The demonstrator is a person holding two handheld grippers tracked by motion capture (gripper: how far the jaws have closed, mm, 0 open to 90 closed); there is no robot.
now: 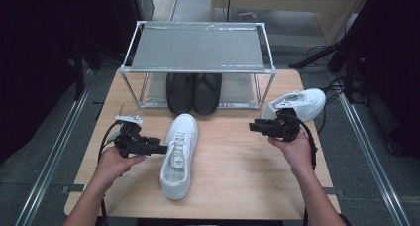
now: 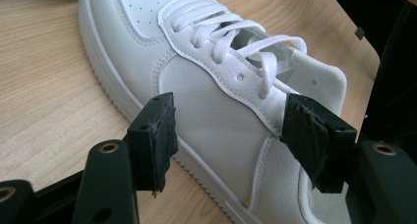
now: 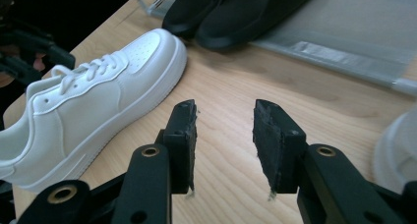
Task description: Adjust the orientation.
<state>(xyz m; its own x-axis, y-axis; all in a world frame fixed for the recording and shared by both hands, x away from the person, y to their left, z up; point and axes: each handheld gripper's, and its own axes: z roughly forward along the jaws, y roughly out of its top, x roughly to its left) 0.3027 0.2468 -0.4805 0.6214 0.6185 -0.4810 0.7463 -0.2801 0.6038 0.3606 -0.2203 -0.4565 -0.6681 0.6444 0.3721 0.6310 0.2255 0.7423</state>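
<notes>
Two white sneakers are in play, and neither is on the rack yet. One white sneaker (image 1: 179,154) lies mid-tabletop, toe pointing to the rack, and the left tongs (image 1: 161,149) sit right at its side; from the left gripper view the jaws stand spread across the shoe's flank near the lace eyelets, pads not pressing on it. The other white sneaker (image 1: 299,103) rests near the far right corner of the tabletop, beside the rack's right leg. The right tongs (image 3: 223,135) hang between the two sneakers, jaws parted halfway with nothing but bare wood between them.

By my reading the job is putting shoes away: a pair of black shoes (image 1: 193,92) already sits on the lower shelf of the metal rack (image 1: 198,47), its grey top shelf bare, so both white ones are left to do.

Underneath, a light wooden tabletop (image 1: 237,171) with rounded corners; around it grey floor, metal rails, black cables at right and dark surroundings.
</notes>
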